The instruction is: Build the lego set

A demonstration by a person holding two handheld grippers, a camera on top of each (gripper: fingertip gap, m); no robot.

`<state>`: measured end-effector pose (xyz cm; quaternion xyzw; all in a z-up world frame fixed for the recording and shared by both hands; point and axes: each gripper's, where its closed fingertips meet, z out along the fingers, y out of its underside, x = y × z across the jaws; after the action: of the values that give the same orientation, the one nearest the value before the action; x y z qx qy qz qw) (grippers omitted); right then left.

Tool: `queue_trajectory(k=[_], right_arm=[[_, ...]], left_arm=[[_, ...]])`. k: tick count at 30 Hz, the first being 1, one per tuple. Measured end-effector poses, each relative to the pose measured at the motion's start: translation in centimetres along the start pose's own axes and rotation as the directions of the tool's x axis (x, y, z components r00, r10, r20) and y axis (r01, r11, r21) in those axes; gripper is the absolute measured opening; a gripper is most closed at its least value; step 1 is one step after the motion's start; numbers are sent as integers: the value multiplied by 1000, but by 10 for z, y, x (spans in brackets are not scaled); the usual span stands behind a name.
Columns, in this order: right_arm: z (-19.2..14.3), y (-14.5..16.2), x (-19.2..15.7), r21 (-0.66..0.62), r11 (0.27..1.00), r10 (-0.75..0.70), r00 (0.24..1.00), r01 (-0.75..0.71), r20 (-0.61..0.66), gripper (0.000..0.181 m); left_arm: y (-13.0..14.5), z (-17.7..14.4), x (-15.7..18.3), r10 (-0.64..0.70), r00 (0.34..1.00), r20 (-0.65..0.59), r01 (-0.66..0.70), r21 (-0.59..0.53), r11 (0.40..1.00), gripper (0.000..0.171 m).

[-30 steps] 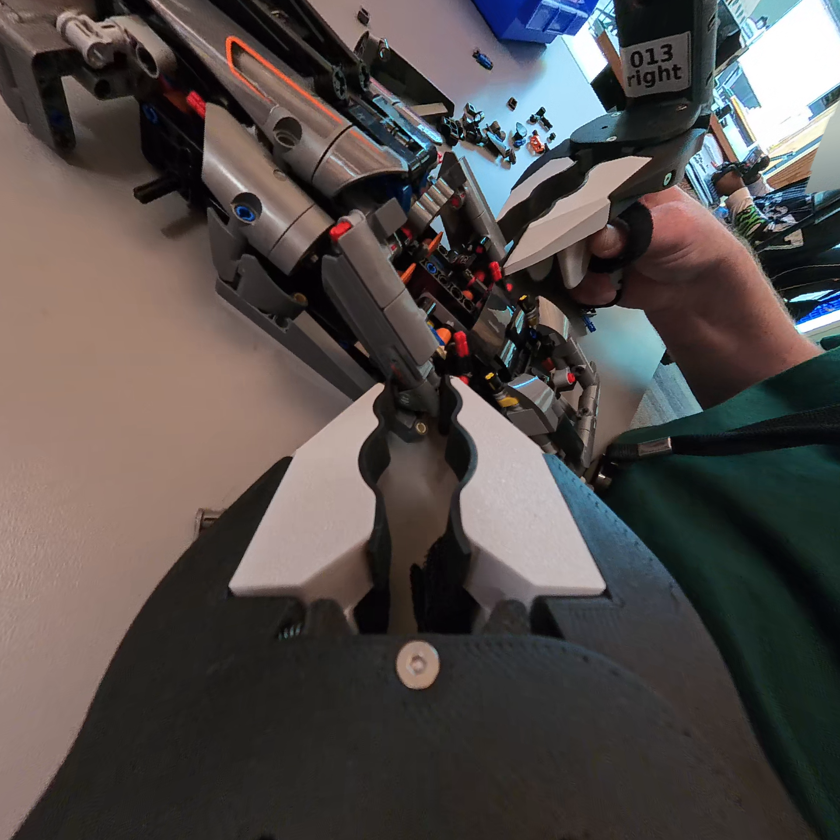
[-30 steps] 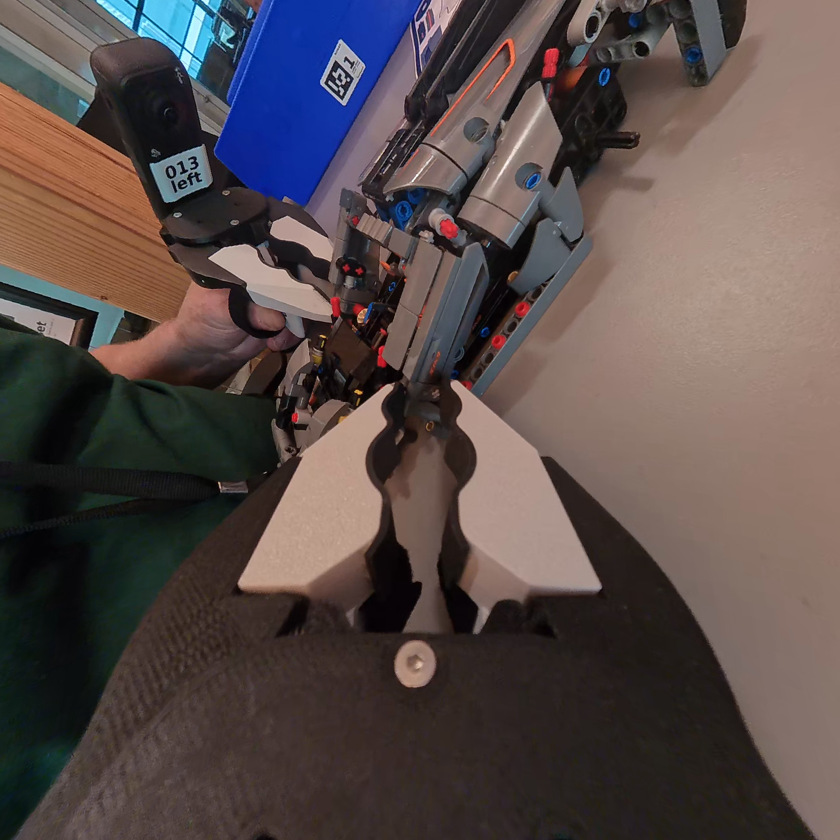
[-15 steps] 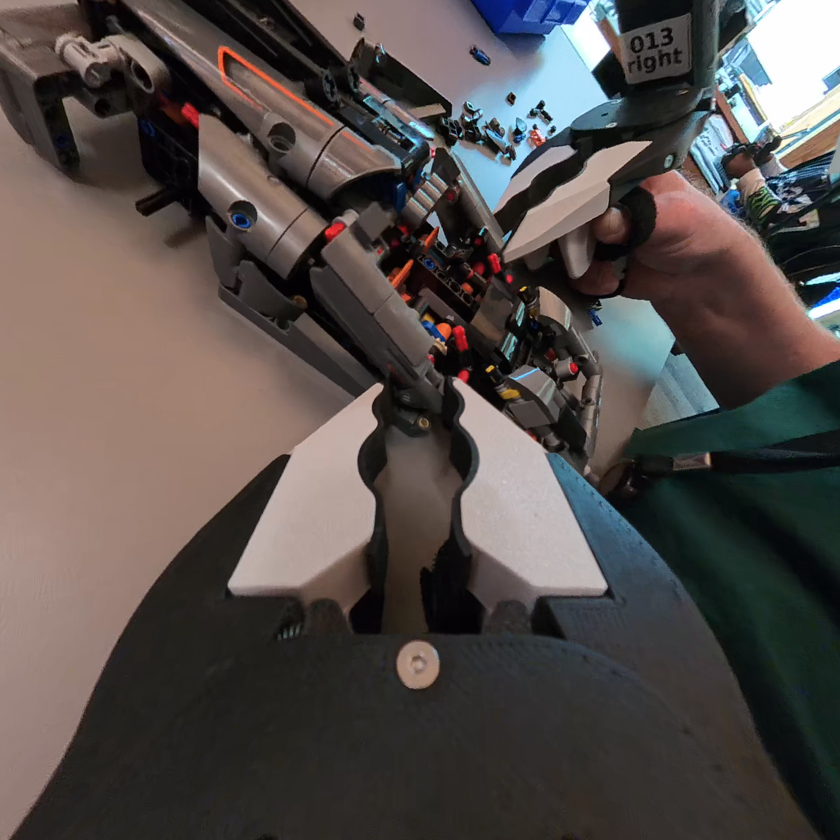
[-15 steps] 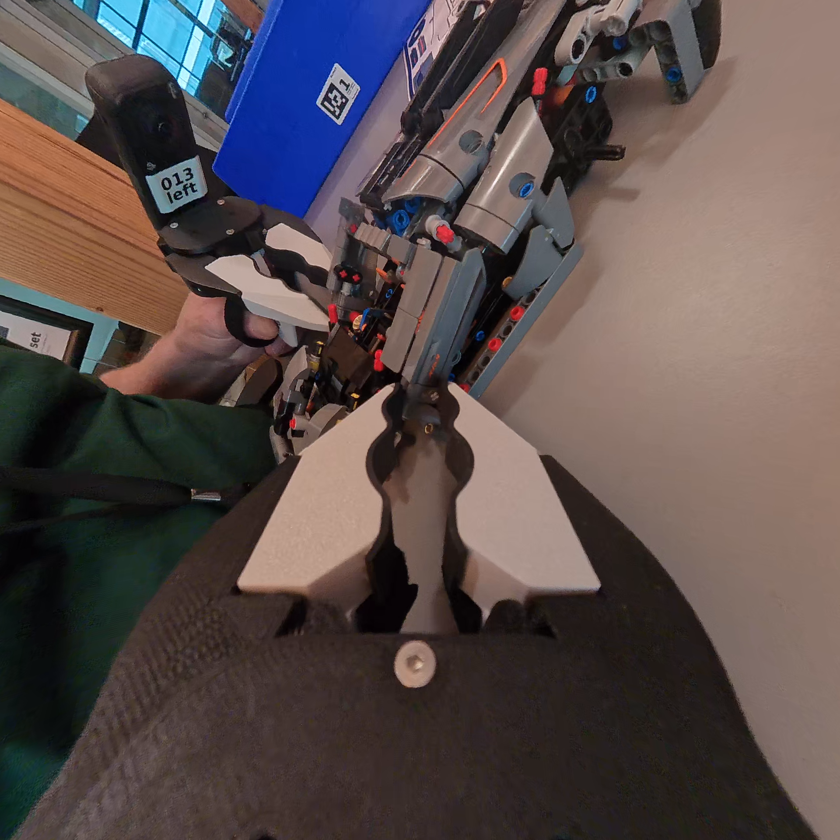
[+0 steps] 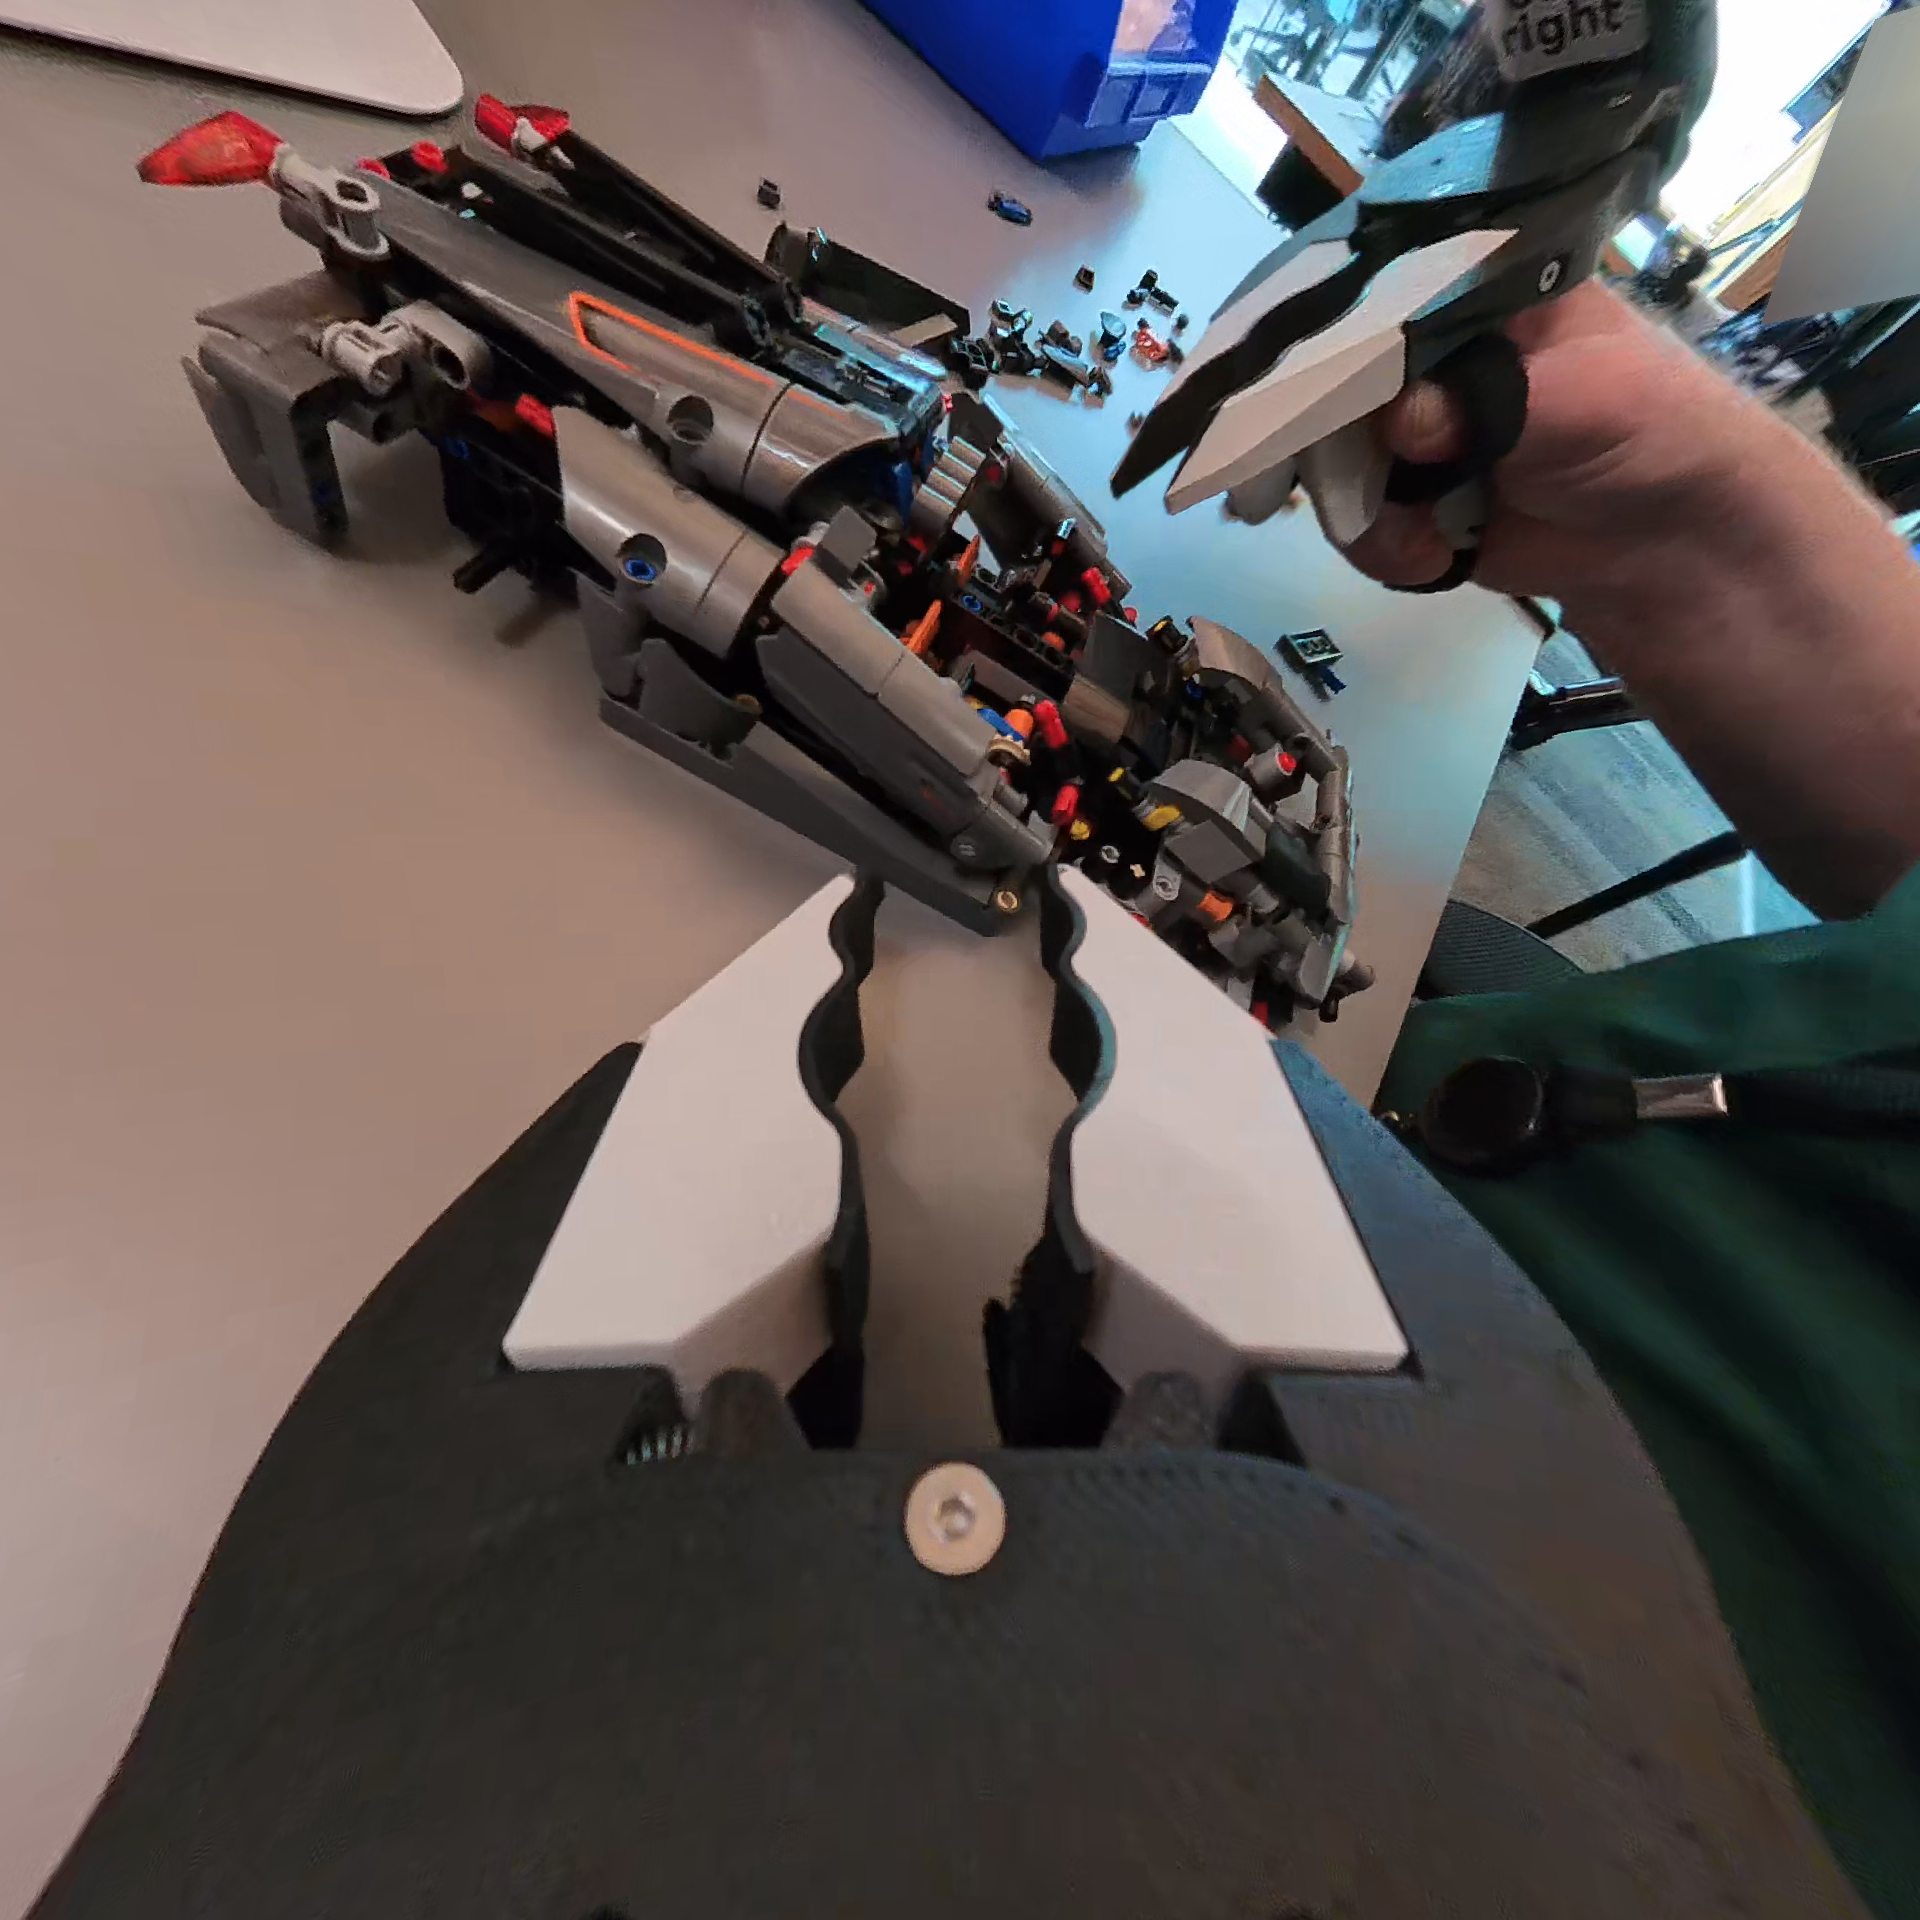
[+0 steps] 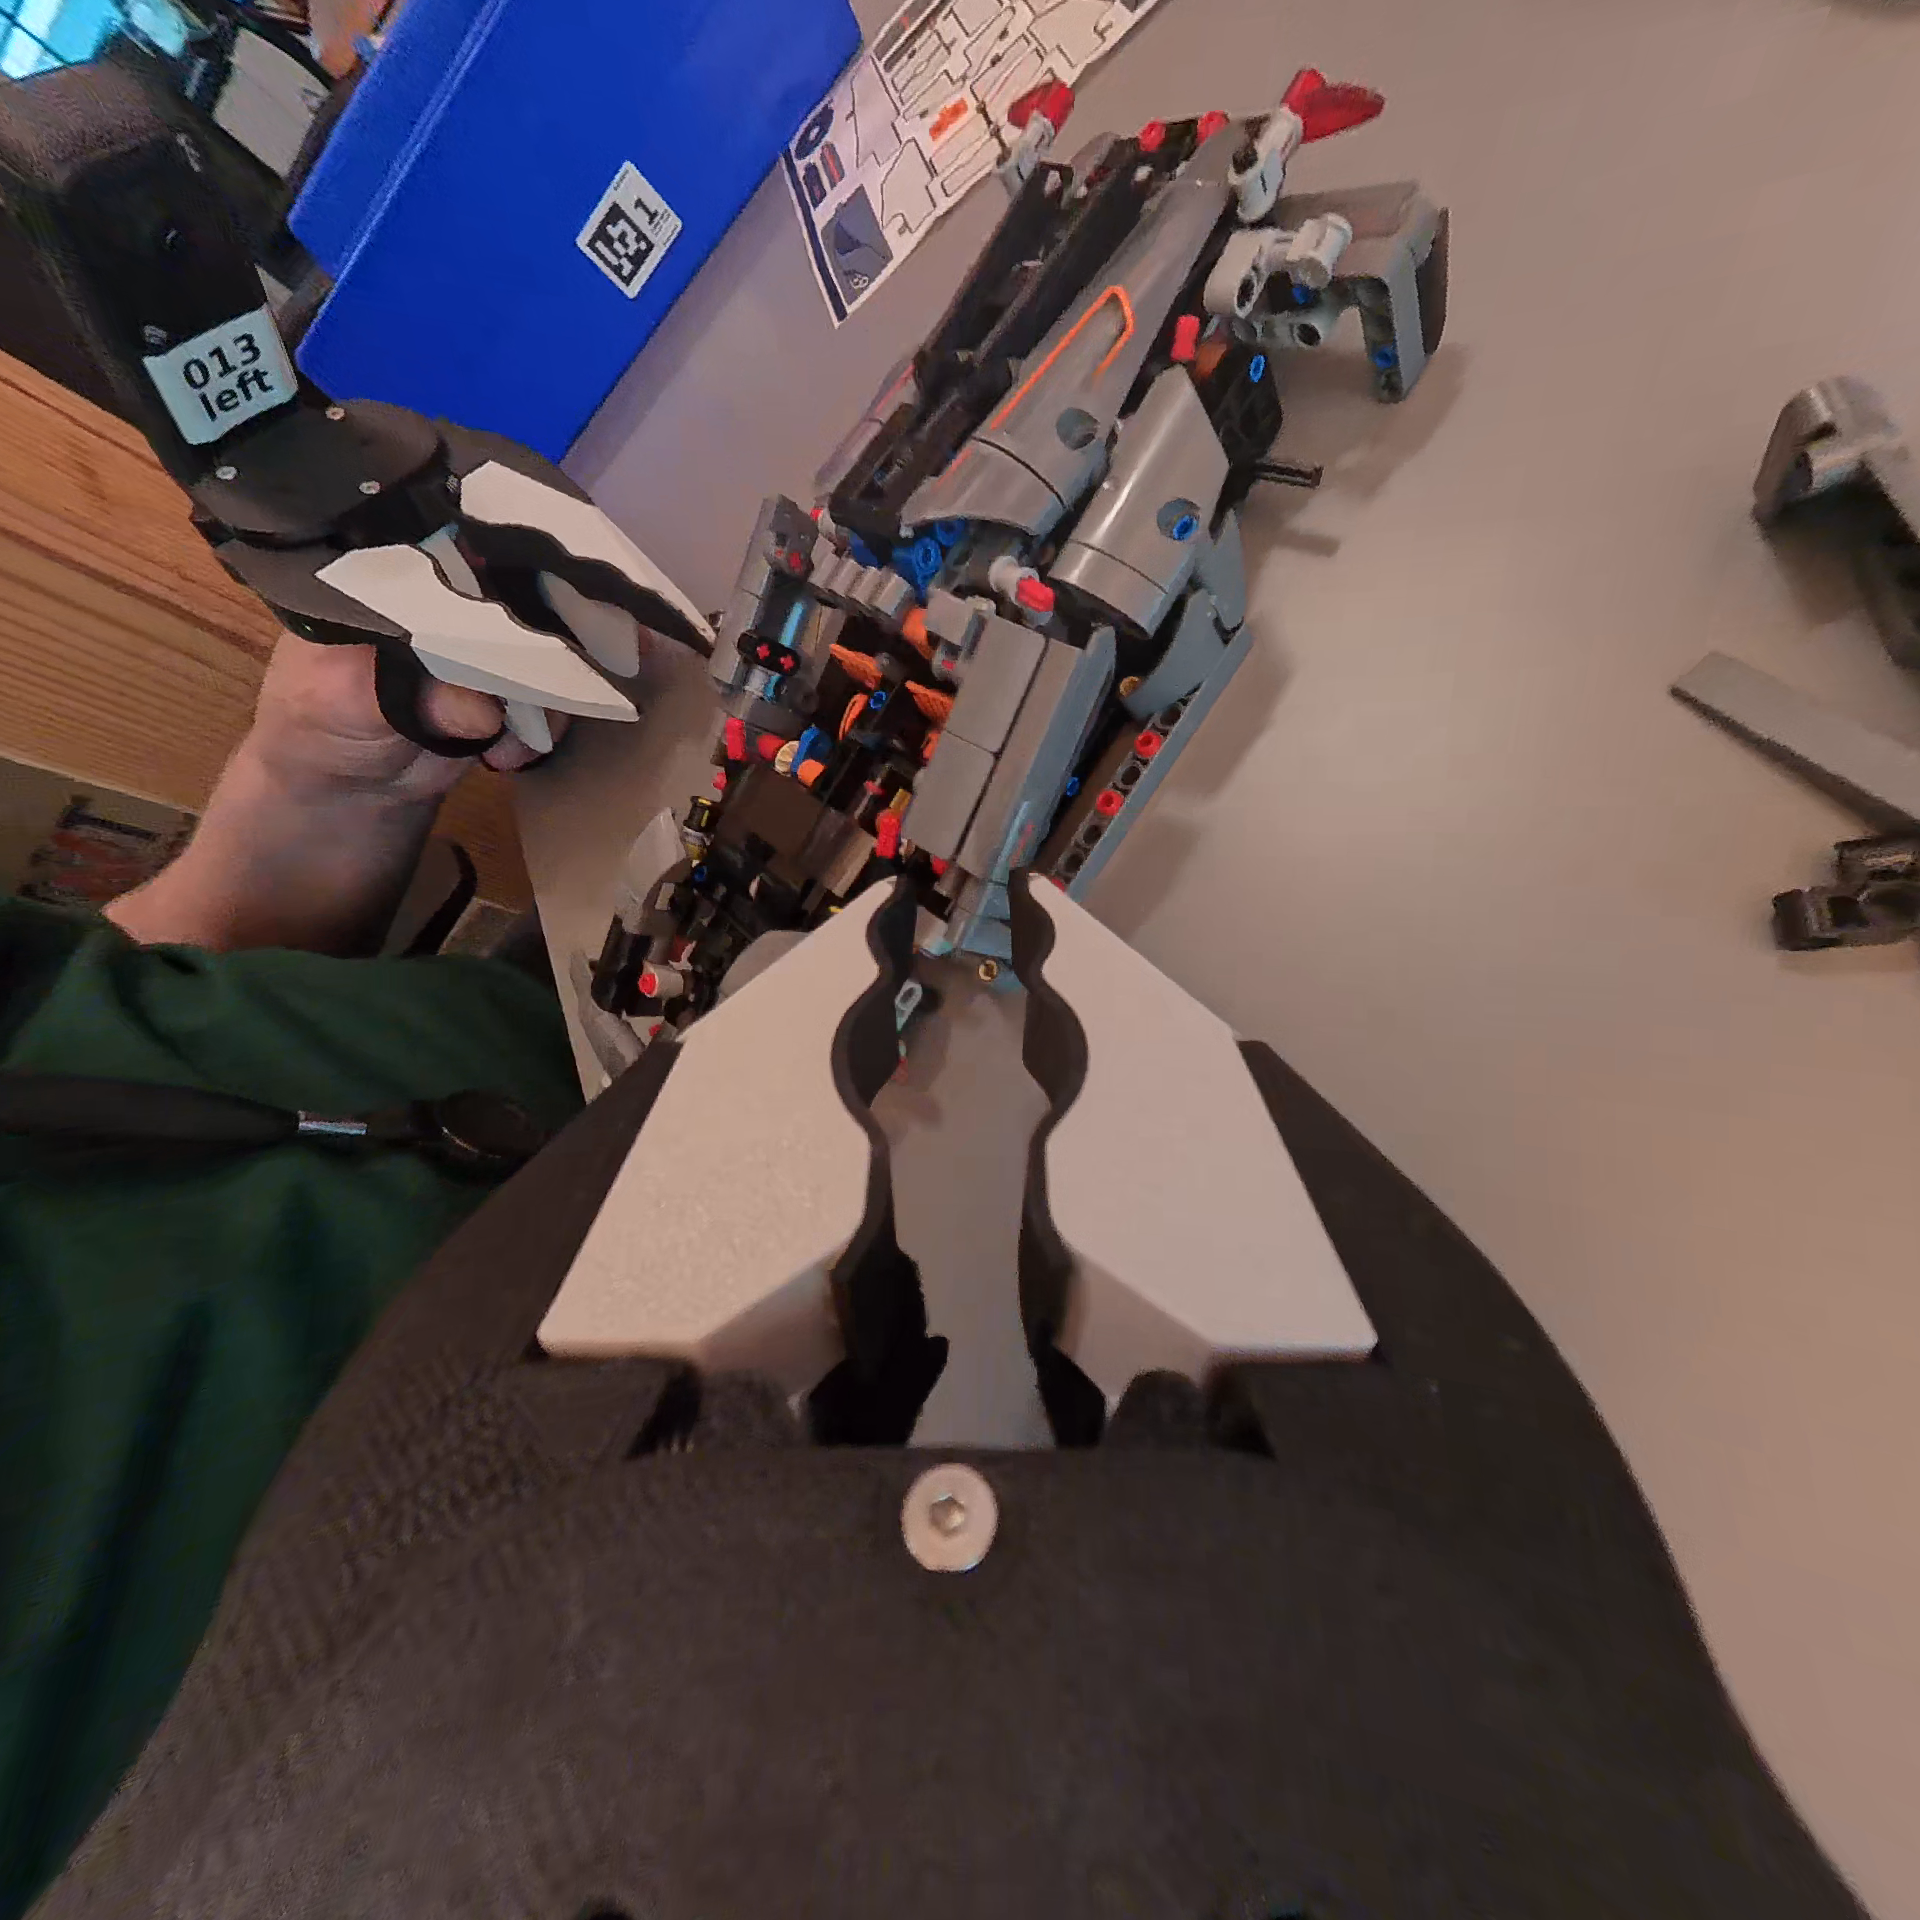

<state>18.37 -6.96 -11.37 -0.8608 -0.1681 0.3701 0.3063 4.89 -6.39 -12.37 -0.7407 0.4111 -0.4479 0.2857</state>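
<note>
Lego model (image 5: 748, 582) lying lengthwise on the grey desk (image 5: 260, 883), near the person's edge. Left claw (image 5: 951, 904) wide, empty, its tips just at the model's near grey panel; right claw (image 6: 961, 914) partly spread, empty, at the same end. The build looks long, moderately heavy and rigid in its frame, yet its clipped panels and red tips seem fragile: best gripped by the grey base beam, not the fairings

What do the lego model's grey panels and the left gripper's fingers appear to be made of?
Lego model: its grey panels look like smooth moulded plastic with a soft sheen. Left gripper: fingers look like matte, grainy white plastic, possibly printed, with black wavy liners that may be rubber.
</note>
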Motion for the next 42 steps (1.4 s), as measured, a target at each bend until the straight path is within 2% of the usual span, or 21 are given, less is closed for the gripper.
queue_trajectory(k=[3,7,13,15,19,29,34,42], right_arm=[[2,-3,-7,-24,998,-55,996,53,-75,19],[13,-14,-32,-45,985,-170,976,165,-137,24],[38,-32,-66,-61,965,-263,956,257,-134,23],[50,-30,-72,-88,957,-286,950,277,-127,24],[71,-18,-73,-174,939,-320,938,296,-132,25],[91,-11,-62,-229,929,-329,931,290,-159,20],[86,-12,-63,-222,935,-309,942,277,-128,15],[81,-25,-59,-230,921,-358,915,315,-183,14]], left_arm=[[-5,-4,-3,34,999,-14,-34,20,999,31],[-6,-6,-10,99,995,-15,-99,-9,995,35],[-25,-6,-10,-9,988,-154,19,66,998,35],[-23,1,-15,-58,986,-156,63,27,998,35],[-31,10,-15,-123,971,-206,130,23,991,35],[-30,32,-17,-243,943,-227,232,-75,970,42],[-33,30,-16,-224,946,-236,218,-51,975,30],[-36,25,-10,-176,943,-283,174,-30,984,28]])
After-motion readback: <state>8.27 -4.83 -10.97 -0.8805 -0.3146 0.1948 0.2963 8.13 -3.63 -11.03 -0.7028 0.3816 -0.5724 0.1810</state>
